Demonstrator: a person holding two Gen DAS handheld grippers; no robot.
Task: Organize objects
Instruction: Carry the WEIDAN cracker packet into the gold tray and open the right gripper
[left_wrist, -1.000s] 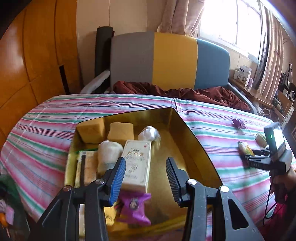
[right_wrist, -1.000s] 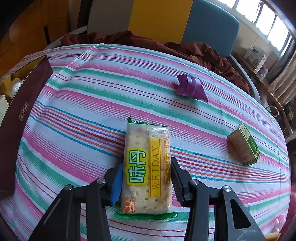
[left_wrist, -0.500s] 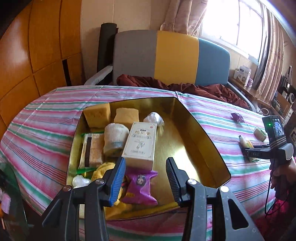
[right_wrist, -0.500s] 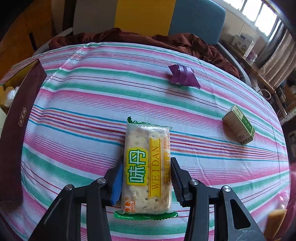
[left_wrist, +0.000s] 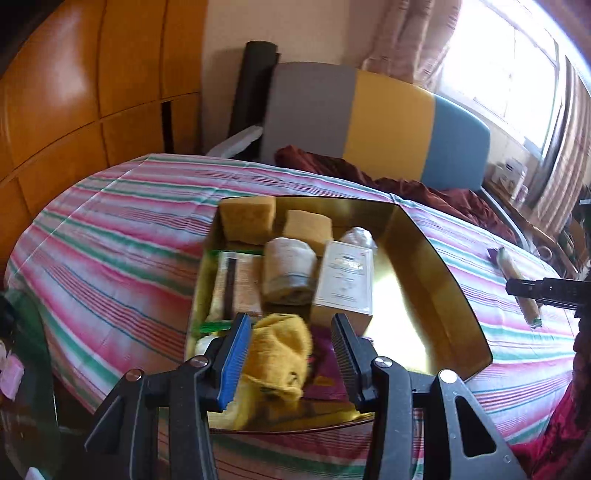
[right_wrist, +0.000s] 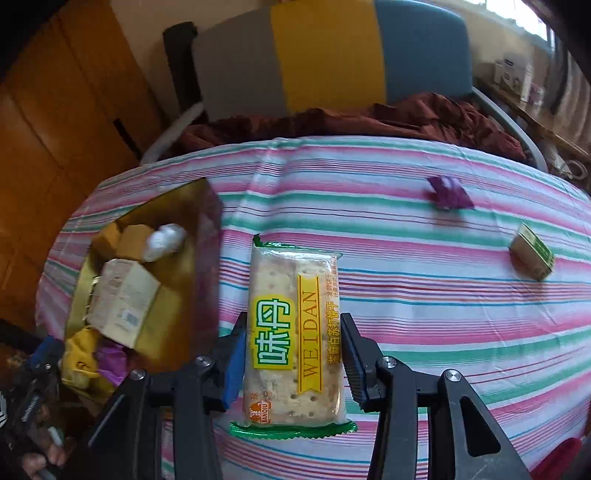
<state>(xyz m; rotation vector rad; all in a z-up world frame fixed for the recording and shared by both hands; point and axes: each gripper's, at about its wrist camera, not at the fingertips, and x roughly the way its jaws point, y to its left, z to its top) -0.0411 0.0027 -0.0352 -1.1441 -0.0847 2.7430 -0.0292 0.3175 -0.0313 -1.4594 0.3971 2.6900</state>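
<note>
My right gripper (right_wrist: 293, 343) is shut on a green-edged cracker packet (right_wrist: 291, 332) and holds it above the striped tablecloth (right_wrist: 424, 295), just right of the gold box (right_wrist: 207, 229). The left wrist view shows the same packet (left_wrist: 511, 266) in the air at the far right. My left gripper (left_wrist: 291, 350) is open and hovers over the near end of the box (left_wrist: 443, 266), above a yellow cloth (left_wrist: 280, 347) and a purple packet (left_wrist: 325, 365). Further in lie a white carton (left_wrist: 345, 280), a cloth roll (left_wrist: 288, 273) and two sponges (left_wrist: 247, 219).
A purple wrapper (right_wrist: 448, 194) and a small green carton (right_wrist: 532, 256) lie on the cloth at the right. Behind the table stands a grey, yellow and blue chair (left_wrist: 369, 122) with maroon fabric (left_wrist: 424, 188). Wooden panels (left_wrist: 74, 92) line the left side.
The right gripper has risen with the cracker packet and swung left, so the box now shows beside it. The left gripper has drawn back to the box's near end.
</note>
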